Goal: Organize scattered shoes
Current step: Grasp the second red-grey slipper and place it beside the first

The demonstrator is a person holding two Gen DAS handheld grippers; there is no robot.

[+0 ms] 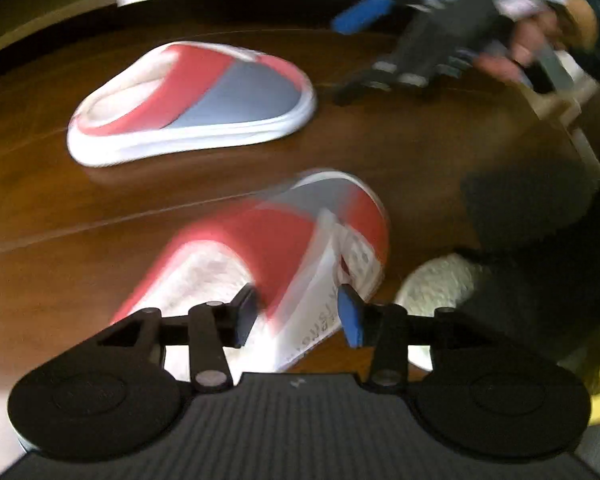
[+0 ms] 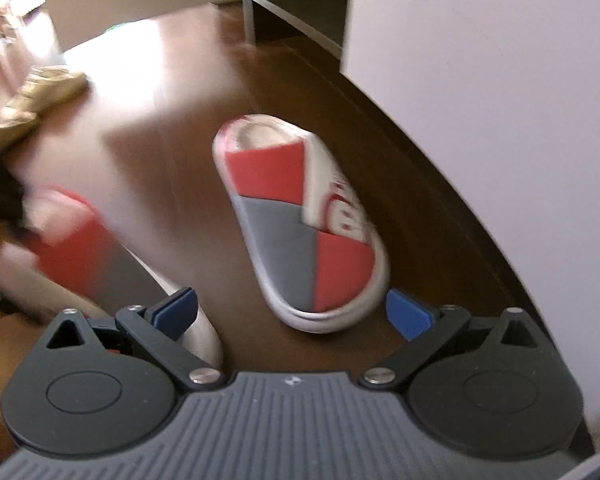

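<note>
- Two slippers, red, grey and white with white soles, lie on a dark wooden floor (image 1: 60, 208); the far slipper (image 1: 192, 104) serves as the landmark here.
- In the left wrist view the far slipper lies on its sole, opening to the left and toe to the right, apart from both grippers.
- Nearer the camera than the far slipper, the near slipper (image 1: 284, 248) is blurred and tilted, its upper wall between the fingers of the left gripper (image 1: 298, 312).
- The left gripper's blue pads sit on either side of that wall with only a narrow gap, so it appears clamped on the near slipper; the blur keeps contact from being certain.
- Right of the far slipper, the same view shows the right gripper (image 1: 396, 36) held in a hand (image 1: 516, 52), raised above the floor and touching no slipper; only this view shows that.
- A pale fuzzy object (image 1: 436, 284) lies right of the near slipper, beside dark clothing.
- The right wrist view looks along the far slipper (image 2: 300, 224), toe nearest the camera, lying close to a white wall (image 2: 500, 120).
- The right gripper (image 2: 294, 312) has its fingers spread wide, the slipper's toe just ahead of the gap, not touched.
- Left of the far slipper this view shows a red blur, probably the near slipper (image 2: 68, 240), and a tan object (image 2: 40, 96) beyond it, too blurred to name.
</note>
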